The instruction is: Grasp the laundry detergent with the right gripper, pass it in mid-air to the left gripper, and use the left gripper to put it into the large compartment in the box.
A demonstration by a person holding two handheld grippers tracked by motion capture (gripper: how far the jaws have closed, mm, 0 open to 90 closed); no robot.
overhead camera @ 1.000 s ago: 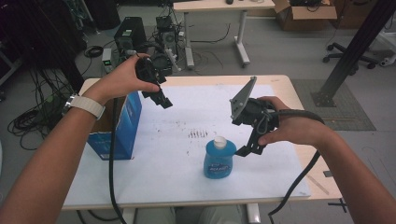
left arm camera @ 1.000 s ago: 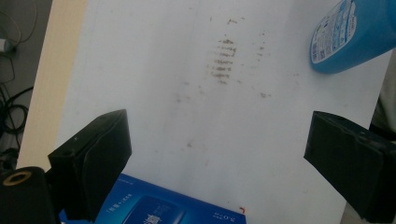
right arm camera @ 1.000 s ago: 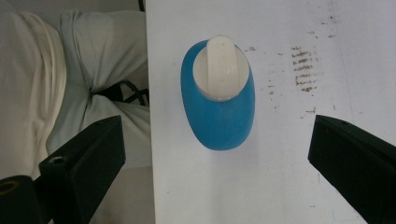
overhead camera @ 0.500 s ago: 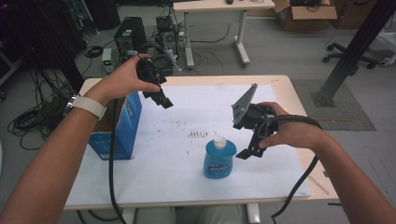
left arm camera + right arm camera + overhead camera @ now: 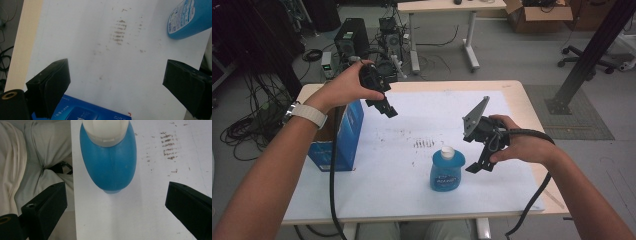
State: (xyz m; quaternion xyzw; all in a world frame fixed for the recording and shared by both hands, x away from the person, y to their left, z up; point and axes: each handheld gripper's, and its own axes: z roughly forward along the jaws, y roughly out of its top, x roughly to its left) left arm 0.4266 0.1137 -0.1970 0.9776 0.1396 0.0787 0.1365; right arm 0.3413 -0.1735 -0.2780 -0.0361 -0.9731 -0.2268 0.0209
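Table [image 5: 512,90] carries a white sheet [image 5: 412,175]. Blue box [image 5: 343,137] stands at left edge. Blue bottle [image 5: 447,170] upright, near centre. Right gripper [image 5: 479,165] just right of bottle, jaws wide, empty. Left gripper [image 5: 388,109] raised far-left, jaws wide, empty.

You are working in a lab or a technical workshop, not in a home. Your table [image 5: 532,115] has a light wooden top covered by a stained white sheet [image 5: 412,170]. On the grey floor behind it, at the far left, stand a black computer tower [image 5: 349,42] and loose cables [image 5: 242,132]. Far behind you see another desk [image 5: 447,7], a cardboard box [image 5: 539,10], an office chair [image 5: 584,52] at the far right and a black metal post [image 5: 592,55].
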